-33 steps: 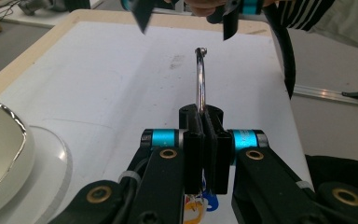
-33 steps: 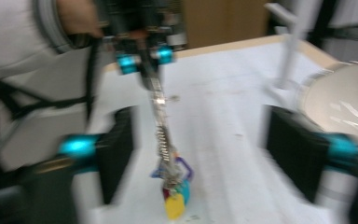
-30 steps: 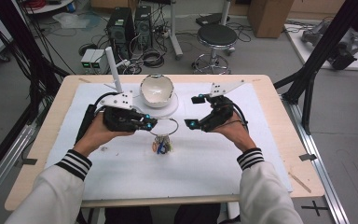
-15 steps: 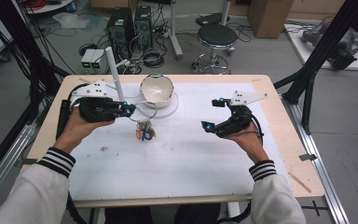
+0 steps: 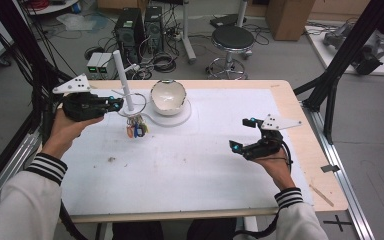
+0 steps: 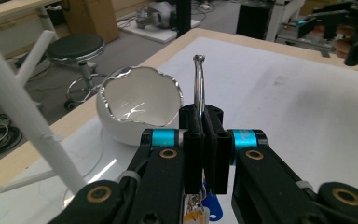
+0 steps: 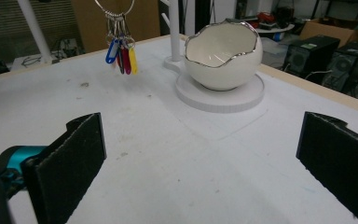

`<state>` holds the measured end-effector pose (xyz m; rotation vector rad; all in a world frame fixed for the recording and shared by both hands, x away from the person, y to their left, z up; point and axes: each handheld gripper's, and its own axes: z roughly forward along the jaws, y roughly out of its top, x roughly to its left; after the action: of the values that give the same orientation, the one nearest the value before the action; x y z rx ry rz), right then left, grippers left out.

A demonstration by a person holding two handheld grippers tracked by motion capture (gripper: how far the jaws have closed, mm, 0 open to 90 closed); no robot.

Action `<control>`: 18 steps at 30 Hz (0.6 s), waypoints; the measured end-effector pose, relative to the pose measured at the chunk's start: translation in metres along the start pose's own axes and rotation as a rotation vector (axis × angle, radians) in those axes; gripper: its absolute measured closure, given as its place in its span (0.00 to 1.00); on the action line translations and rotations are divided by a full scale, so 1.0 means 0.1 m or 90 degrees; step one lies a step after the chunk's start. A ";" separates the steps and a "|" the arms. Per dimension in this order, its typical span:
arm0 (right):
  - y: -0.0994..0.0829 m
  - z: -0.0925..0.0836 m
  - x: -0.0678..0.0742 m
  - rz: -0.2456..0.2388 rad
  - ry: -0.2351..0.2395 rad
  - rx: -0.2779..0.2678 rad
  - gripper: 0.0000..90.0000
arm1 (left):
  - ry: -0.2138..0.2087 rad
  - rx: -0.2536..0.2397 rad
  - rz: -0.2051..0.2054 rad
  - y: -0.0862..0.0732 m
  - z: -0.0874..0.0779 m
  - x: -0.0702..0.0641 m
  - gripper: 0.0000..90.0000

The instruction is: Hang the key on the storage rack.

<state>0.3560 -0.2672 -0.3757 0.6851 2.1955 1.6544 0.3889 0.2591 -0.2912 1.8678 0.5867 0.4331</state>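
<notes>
Key ring clamped between left gripper fingers, right gripper fingers apart, well away

Your left gripper holds the key ring above the table, just left of the bowl; your right gripper sits well apart, right.

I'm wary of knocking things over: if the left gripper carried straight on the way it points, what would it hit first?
Probably the white post of the stand, just ahead of the left gripper; the eggshell bowl lies beyond, though depth is uncertain.
</notes>
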 end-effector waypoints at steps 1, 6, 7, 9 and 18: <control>-0.03 -0.01 0.00 0.000 -0.005 -0.005 0.01 | 0.002 -0.001 -0.002 -0.01 0.00 0.02 0.97; -0.17 -0.06 0.03 0.007 -0.024 -0.016 0.01 | 0.033 -0.007 -0.018 -0.04 -0.01 0.11 0.97; -0.20 -0.06 0.03 0.010 -0.026 -0.019 0.01 | 0.036 -0.011 -0.022 -0.05 -0.02 0.13 0.97; -0.26 -0.08 0.04 0.011 -0.036 -0.028 0.01 | 0.048 -0.018 -0.033 -0.06 -0.02 0.18 0.97; -0.46 -0.13 0.06 0.029 -0.059 -0.056 0.01 | 0.075 -0.026 -0.072 -0.18 0.05 0.40 0.97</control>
<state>0.3361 -0.2847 -0.4162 0.7756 2.0442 1.6951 0.4204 0.2842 -0.3086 1.7698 0.7535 0.4786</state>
